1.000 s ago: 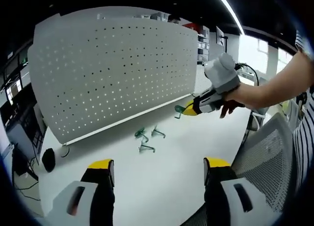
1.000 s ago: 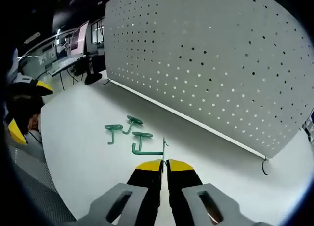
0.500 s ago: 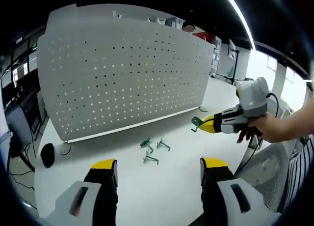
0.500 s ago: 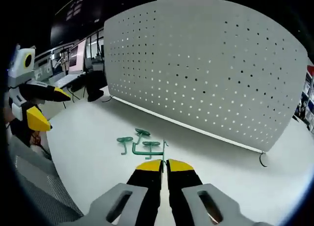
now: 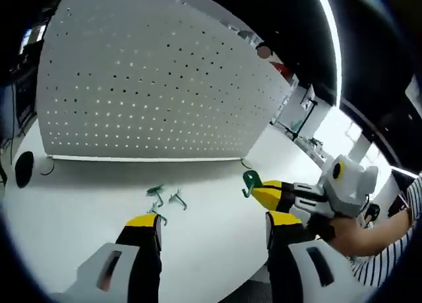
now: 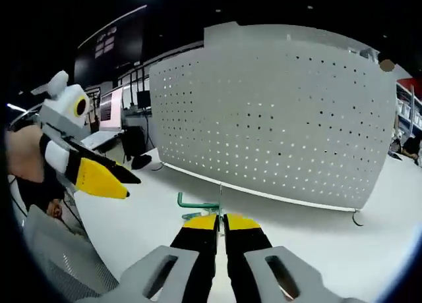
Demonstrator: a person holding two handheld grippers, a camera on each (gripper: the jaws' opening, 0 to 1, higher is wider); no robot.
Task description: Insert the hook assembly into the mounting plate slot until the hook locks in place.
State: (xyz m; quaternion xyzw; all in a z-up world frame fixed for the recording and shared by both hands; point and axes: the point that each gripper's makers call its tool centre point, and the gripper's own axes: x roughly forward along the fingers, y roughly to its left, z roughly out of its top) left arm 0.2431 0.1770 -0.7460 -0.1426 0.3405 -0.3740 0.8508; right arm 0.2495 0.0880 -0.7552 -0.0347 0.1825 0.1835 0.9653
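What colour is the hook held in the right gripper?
Green: the hook pinched in the right gripper shows best in the right gripper view.

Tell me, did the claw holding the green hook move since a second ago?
Yes. In the left gripper view, the right claw with the green hook sat up beside the pegboard's right end; now it hangs lower, below the board's bottom corner.

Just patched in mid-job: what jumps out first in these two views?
The big white pegboard standing upright on the white table dominates both views. In front of it, the right gripper is shut on a green hook held up toward the board. More green hooks lie loose on the table near the left gripper, which is open.
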